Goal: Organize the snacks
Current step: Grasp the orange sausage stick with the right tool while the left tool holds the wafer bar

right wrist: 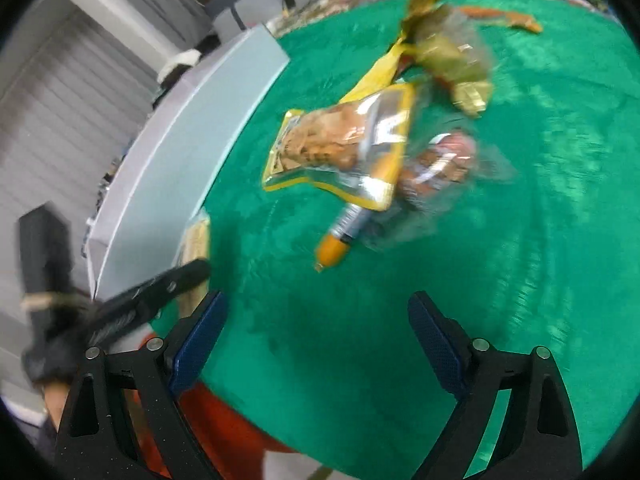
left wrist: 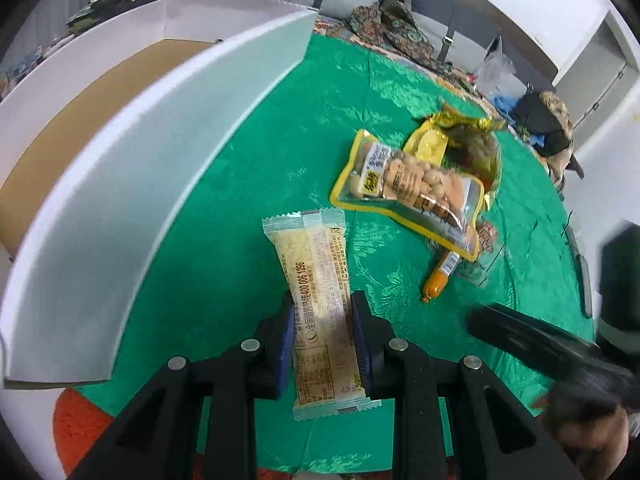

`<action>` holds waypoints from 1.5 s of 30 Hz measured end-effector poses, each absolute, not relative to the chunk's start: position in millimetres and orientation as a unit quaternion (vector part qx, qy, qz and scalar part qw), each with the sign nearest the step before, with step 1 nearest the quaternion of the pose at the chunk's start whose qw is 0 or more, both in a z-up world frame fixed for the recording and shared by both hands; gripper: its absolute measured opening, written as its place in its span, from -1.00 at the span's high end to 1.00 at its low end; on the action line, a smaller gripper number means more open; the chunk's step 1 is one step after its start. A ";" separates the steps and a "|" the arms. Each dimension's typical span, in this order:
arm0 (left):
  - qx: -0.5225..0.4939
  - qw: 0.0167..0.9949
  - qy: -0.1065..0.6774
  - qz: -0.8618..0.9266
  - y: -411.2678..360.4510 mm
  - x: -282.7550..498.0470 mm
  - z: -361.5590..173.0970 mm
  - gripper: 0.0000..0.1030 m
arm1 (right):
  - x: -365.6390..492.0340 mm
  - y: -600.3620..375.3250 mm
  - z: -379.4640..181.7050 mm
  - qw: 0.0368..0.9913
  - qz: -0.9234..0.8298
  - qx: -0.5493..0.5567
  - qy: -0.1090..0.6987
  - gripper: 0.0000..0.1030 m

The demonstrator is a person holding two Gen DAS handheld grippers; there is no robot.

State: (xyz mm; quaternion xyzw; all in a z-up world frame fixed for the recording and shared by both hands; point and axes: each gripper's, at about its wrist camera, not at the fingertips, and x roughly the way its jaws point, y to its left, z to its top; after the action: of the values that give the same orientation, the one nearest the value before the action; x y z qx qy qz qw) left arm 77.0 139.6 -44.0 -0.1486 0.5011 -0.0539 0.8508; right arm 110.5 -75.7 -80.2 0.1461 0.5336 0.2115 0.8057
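My left gripper [left wrist: 322, 312] is shut on a long pale cracker bar packet [left wrist: 320, 288], held over the green cloth [left wrist: 240, 200] beside the white cardboard box [left wrist: 168, 128]. A yellow-edged peanut pouch [left wrist: 412, 188], a gold-wrapped snack [left wrist: 468, 140] and an orange sausage stick [left wrist: 438, 280] lie in a pile to the right. My right gripper [right wrist: 316, 312] is open and empty above the cloth, short of the peanut pouch [right wrist: 344, 144] and the sausage stick [right wrist: 340, 240]. A clear-wrapped brown snack [right wrist: 440, 164] lies next to them.
The box's white flap [right wrist: 192, 152] stands along the left side of the green cloth [right wrist: 480, 280]. An orange cushion [left wrist: 76, 428] sticks out under the cloth's near edge. Clothes and bags [left wrist: 536, 120] lie on a sofa behind the table.
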 end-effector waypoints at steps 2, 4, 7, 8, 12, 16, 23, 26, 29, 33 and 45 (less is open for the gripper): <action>-0.156 0.852 0.498 -0.052 144.8 74.0 -40.8 0.50 | 131.4 -60.1 -91.9 0.795 0.179 0.128 0.566 -0.79; -0.161 0.853 0.494 -0.051 149.6 70.4 -38.4 0.50 | 146.6 -55.2 -102.2 0.787 0.160 0.133 0.581 -0.78; -0.166 0.853 0.491 -0.051 153.9 67.0 -38.8 0.50 | 160.1 -48.9 -103.2 0.797 0.130 0.116 0.578 -0.35; -0.166 0.853 0.491 -0.052 154.2 67.4 -39.8 0.50 | 165.4 -47.9 -103.8 0.800 0.119 0.113 0.577 -0.24; -0.163 0.852 0.495 -0.056 152.3 67.9 -45.2 0.50 | 174.7 -43.7 -100.2 0.805 0.101 0.083 0.578 0.38; -0.157 0.854 0.492 -0.062 152.4 64.3 -45.7 0.50 | 166.3 -56.7 -96.6 0.795 0.114 0.084 0.590 0.67; -0.165 0.849 0.496 -0.074 145.5 69.4 -49.9 0.50 | 141.4 -93.2 -97.4 0.768 0.142 0.050 0.622 0.63; -0.172 0.844 0.500 -0.087 139.3 72.7 -47.4 0.50 | 141.0 -78.3 -95.2 0.778 0.139 0.002 0.612 0.31; -0.174 0.846 0.495 -0.097 141.5 69.1 -37.8 0.50 | 141.5 -64.2 -95.1 0.788 0.138 -0.030 0.599 0.43; -0.185 0.849 0.484 -0.102 155.7 60.2 -23.9 0.50 | 135.2 -94.5 -85.7 0.787 0.150 0.069 0.595 0.68; -0.219 0.844 0.475 -0.118 168.6 58.5 -8.1 0.50 | 111.5 -167.5 -96.2 0.737 0.163 0.271 0.598 0.62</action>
State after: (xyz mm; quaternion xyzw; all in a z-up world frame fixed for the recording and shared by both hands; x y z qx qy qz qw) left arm 58.5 168.6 -8.1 -0.2193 0.4746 -0.1179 0.8442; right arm 111.5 -167.5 -96.2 0.2710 0.5976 0.1630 0.7368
